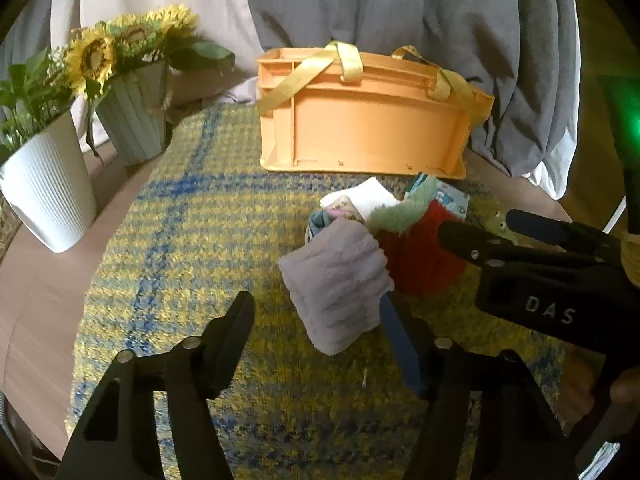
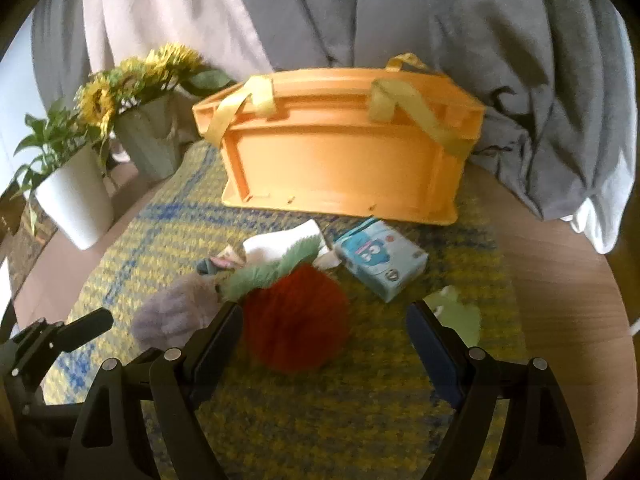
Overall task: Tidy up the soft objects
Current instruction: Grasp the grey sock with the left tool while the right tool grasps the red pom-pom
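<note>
My left gripper (image 1: 320, 336) stands open around the lilac plush (image 1: 336, 280), probably squashy; I'd pinch mid-body, before the orange basket (image 1: 360, 120).

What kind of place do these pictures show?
Probably a room in a home: a table with a woven yellow-and-blue cloth, sunflowers in a vase, an orange basket, and soft toys lying in front of it.
</note>
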`<state>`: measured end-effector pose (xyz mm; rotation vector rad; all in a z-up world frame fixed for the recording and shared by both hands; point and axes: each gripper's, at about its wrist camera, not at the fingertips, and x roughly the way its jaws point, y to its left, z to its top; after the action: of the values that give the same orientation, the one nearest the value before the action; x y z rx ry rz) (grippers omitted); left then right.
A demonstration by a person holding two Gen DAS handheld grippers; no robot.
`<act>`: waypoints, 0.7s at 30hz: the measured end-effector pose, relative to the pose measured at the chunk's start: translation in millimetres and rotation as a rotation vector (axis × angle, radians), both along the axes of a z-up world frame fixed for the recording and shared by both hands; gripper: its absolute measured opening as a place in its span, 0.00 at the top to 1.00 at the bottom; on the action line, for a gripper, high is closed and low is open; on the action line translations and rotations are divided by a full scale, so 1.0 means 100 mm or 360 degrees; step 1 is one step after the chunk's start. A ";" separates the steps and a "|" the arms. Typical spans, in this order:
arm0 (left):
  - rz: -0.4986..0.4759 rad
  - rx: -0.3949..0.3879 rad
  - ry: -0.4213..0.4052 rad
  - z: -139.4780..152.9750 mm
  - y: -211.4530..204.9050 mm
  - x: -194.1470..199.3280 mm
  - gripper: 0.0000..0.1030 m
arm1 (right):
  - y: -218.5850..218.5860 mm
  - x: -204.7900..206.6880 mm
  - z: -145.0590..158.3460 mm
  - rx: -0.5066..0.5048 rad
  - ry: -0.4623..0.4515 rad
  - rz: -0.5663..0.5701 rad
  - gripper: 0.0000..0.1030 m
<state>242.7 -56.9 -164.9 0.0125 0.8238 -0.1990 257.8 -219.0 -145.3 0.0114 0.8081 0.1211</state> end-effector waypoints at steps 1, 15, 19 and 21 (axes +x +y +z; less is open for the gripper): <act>-0.0003 -0.0012 0.0021 -0.02 0.00 0.02 0.45 | 0.01 0.02 -0.03 0.0001 0.0012 0.0008 0.18; -0.0036 -0.0087 0.0036 -0.12 -0.01 0.17 0.76 | 0.08 0.34 -0.41 0.0069 0.0152 0.0071 0.27; -0.0044 -0.0090 0.0016 -0.09 -0.01 0.17 0.80 | 0.12 0.38 -0.48 0.0114 0.0190 0.0093 0.51; -0.0043 -0.0097 0.0007 -0.07 -0.01 0.16 0.81 | 0.15 0.38 -0.49 0.0122 0.0193 0.0096 0.58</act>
<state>258.5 -57.9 -171.9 -0.0342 0.8220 -0.2493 295.5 -204.3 -194.5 0.0674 0.9247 0.2097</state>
